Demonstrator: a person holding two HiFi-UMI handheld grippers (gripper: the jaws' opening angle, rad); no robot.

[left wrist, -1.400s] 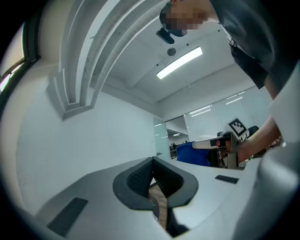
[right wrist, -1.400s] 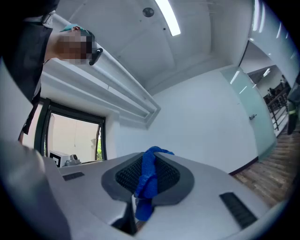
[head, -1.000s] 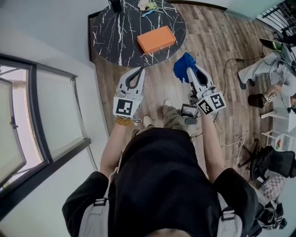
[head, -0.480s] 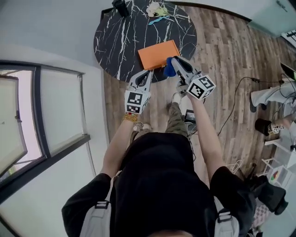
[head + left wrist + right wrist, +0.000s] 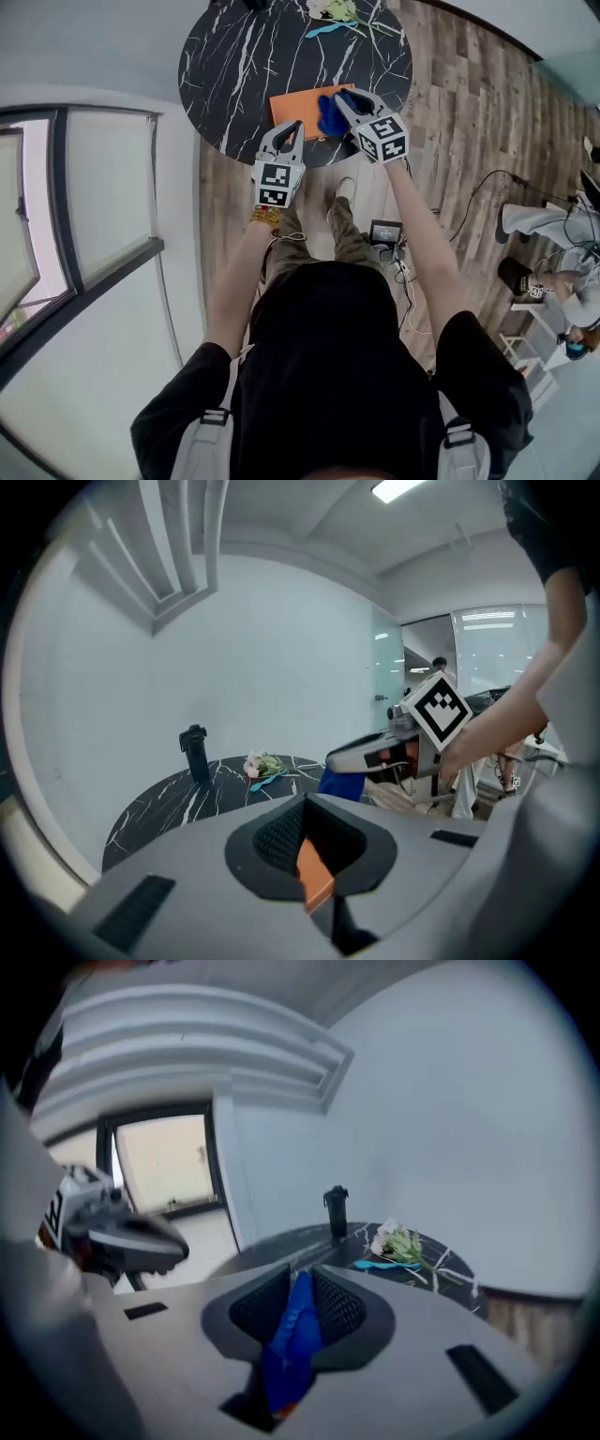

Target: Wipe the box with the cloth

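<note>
Blue cloth [image 5: 328, 116] is pinched in the right hand-held gripper [image 5: 341, 97]. Its jaws have just let out a tiny bit, but the cloth is between them and the pads press on it. The cloth hangs over the right part of the orange box [image 5: 292, 101]. The box lies on the round black bench [image 5: 234, 66], close to the near edge. The left hand-held gripper [image 5: 292, 127] has its jaws shut together with nothing in them. Its tip is by the near side of the box.

To wipe well, I think the cloth should go down flat on the lid and slide across in long, slow strokes. The pinch should stay firm so the cloth does not slip out. The box looks light and may scoot, so the left one could press on its edge to hold it.

The cloth and the right jaws cover part of the box from above. I cannot tell if the cloth touches the lid yet, or if the left tip touches the box. The far side of the bench is cut off.
</note>
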